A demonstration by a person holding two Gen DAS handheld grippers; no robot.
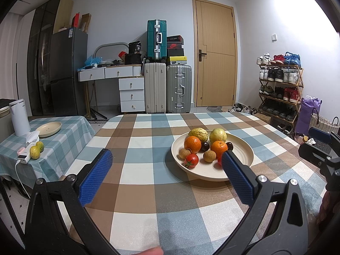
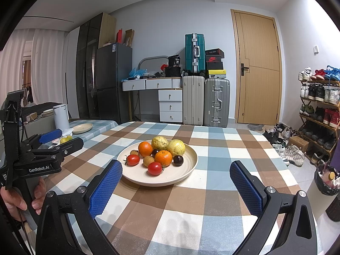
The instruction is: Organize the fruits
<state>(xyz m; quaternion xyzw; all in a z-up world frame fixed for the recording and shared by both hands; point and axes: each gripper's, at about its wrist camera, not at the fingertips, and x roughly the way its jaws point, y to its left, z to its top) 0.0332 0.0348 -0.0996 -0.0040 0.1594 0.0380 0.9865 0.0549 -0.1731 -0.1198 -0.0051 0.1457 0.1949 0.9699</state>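
Observation:
A cream plate (image 1: 212,177) (image 2: 161,180) sits on the checked table. It holds two oranges (image 1: 192,144) (image 2: 163,158), two yellow-green fruits (image 1: 217,135) (image 2: 176,147), two tomatoes (image 1: 191,159) (image 2: 154,168), small brown fruits (image 2: 148,161) and dark plums (image 2: 178,160). My left gripper (image 1: 166,154) (image 2: 70,137) is open and empty, left of the plate; its right finger hides part of one tomato. My right gripper (image 2: 176,164) (image 1: 306,141) is open and empty, short of the plate's near rim. On the side table are an empty plate (image 1: 48,128) (image 2: 82,128) and two small yellow-green fruits (image 1: 35,152) (image 2: 65,139).
The side table also carries a white kettle (image 1: 20,116), tissues and a power bank (image 1: 23,158) with a cable. Suitcases (image 2: 216,102), drawers, a fridge and a door stand behind. A shoe rack (image 2: 318,110) and a bin (image 2: 327,178) are to the right.

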